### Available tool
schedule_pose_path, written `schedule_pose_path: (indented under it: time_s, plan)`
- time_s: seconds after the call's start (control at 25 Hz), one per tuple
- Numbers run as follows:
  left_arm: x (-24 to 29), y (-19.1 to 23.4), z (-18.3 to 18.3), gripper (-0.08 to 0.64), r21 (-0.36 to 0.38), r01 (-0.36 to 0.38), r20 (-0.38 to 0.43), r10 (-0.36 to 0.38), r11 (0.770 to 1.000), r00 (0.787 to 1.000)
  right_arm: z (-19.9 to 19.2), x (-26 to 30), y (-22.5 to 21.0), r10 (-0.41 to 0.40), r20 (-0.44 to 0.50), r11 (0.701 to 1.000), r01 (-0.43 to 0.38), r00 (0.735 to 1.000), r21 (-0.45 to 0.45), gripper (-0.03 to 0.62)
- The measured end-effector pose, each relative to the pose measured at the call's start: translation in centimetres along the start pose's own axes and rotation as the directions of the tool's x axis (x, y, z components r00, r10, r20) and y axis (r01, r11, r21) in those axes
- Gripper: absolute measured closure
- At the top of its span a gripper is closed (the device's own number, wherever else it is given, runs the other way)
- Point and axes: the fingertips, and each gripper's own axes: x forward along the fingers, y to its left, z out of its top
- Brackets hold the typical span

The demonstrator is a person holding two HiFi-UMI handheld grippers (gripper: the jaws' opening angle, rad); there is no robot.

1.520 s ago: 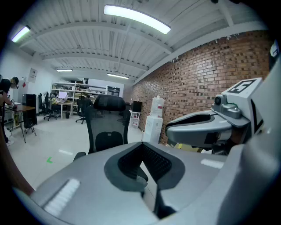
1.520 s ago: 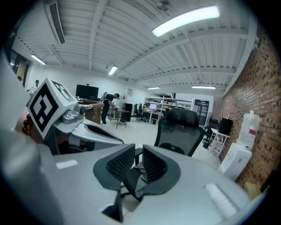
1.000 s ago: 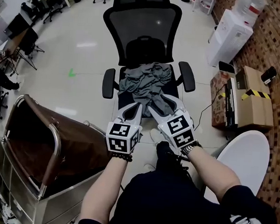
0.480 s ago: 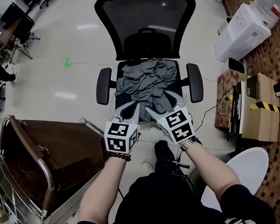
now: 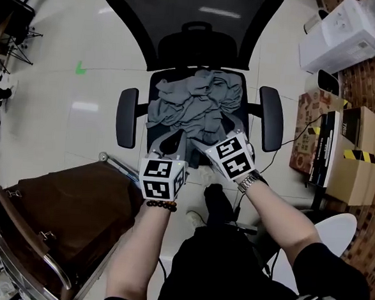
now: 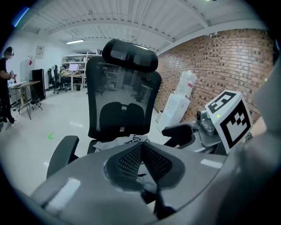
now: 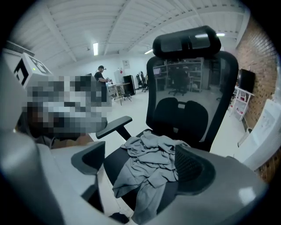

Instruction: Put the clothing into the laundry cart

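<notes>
Jaws opening on the right gripper point(image 5: 219, 140), closed on the left gripper point(image 6: 141, 151); limp, light clothing point(image 5: 194, 105) on the chair point(image 5: 127, 110) likely suits pinching a raised fold.

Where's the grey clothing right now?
In the head view the grey clothing lies crumpled on the seat of the office chair, centre frame, up and right of the laundry cart.

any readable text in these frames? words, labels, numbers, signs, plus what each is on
No text can be read in any view.
Marker cubes: black-and-white square patterns only, no words.
Cardboard box: yellow-and-black striped tape; any print is too small to read.
Wall sheet: blurred, unreadable.
Green floor mark: a mark only, no lettering.
</notes>
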Motion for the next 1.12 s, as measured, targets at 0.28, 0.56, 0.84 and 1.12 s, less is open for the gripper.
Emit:
schedule_pose_path:
  time_s: [0.28, 0.56, 0.84, 1.12]
  plan:
    - [7.0, 4.4, -2.6, 0.557, -0.059, -0.025, -0.059, 0.021, 0.998, 0.998, -4.6, 9.0, -4.6, 0.034, -0.126, 0.999, -0.032, 0.992, 0.022, 0.041]
    - [12.8, 8.0, -5.6, 0.557, -0.092, -0.057, -0.108, 0.047, 0.994, 0.993, -8.5, 15.9, -8.5, 0.045, -0.186, 0.998, -0.037, 0.981, 0.048, 0.021]
    - [17.0, 10.4, -8.2, 0.557, -0.123, -0.069, -0.138, 0.052, 0.99, 0.989, -12.2, 21.7, -11.1, 0.061, -0.256, 0.997, -0.046, 0.965, 0.065, 0.003]
    - [20.0, 12.7, -10.9, 0.557, -0.155, -0.087, -0.156, 0.063, 0.984, 0.986, -15.6, 26.1, -13.1, 0.046, -0.325, 0.998, -0.032, 0.944, 0.048, 0.003]
